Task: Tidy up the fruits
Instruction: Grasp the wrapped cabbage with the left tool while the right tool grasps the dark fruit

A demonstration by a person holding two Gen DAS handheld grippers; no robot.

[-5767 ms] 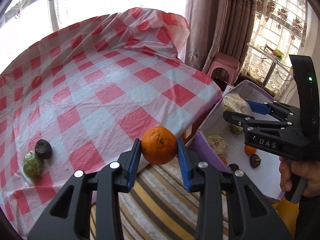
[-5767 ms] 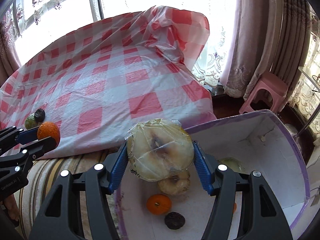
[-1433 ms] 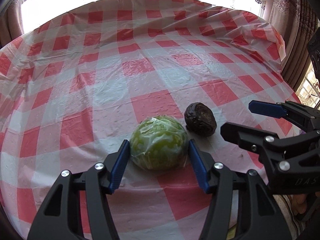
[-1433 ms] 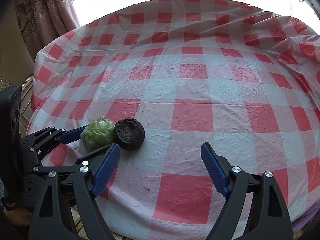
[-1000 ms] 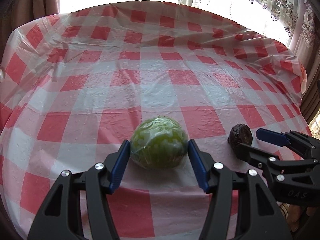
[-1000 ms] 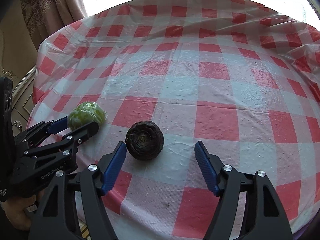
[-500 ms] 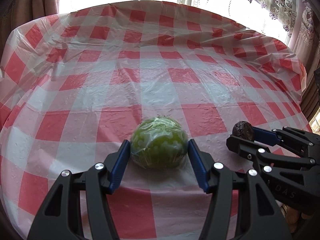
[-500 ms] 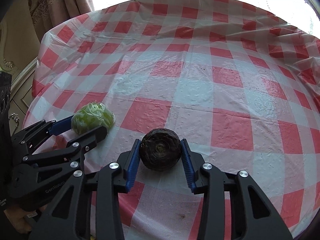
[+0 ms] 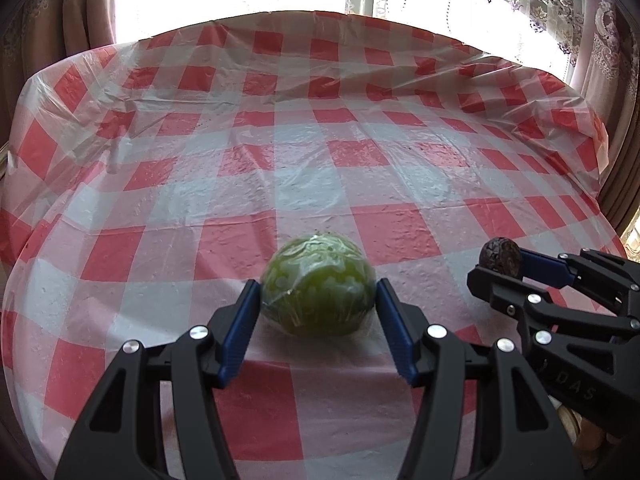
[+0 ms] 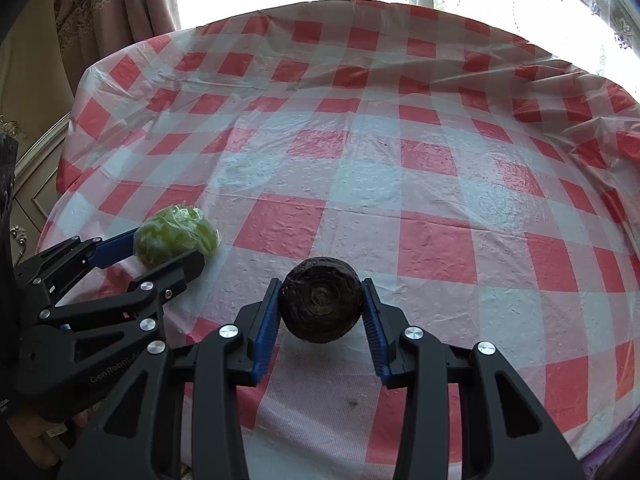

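A green fruit wrapped in clear film [image 9: 318, 284] sits between the blue pads of my left gripper [image 9: 318, 302], which is shut on it just above the red-and-white checked tablecloth [image 9: 320, 160]. It also shows in the right wrist view [image 10: 176, 236]. A dark wrinkled round fruit [image 10: 321, 300] is clamped in my right gripper [image 10: 321, 312], slightly above the cloth. In the left wrist view the dark fruit [image 9: 501, 253] shows at the right, held by the right gripper [image 9: 504, 268].
The checked tablecloth [image 10: 400, 160] covers the whole table up to a bright window behind. Curtains [image 10: 112, 4] hang at the back left. A cabinet [image 10: 36, 152] stands off the table's left edge.
My right gripper closed around the dark fruit and has lifted it a little off the cloth. My left gripper has kept its hold on the green fruit and risen slightly.
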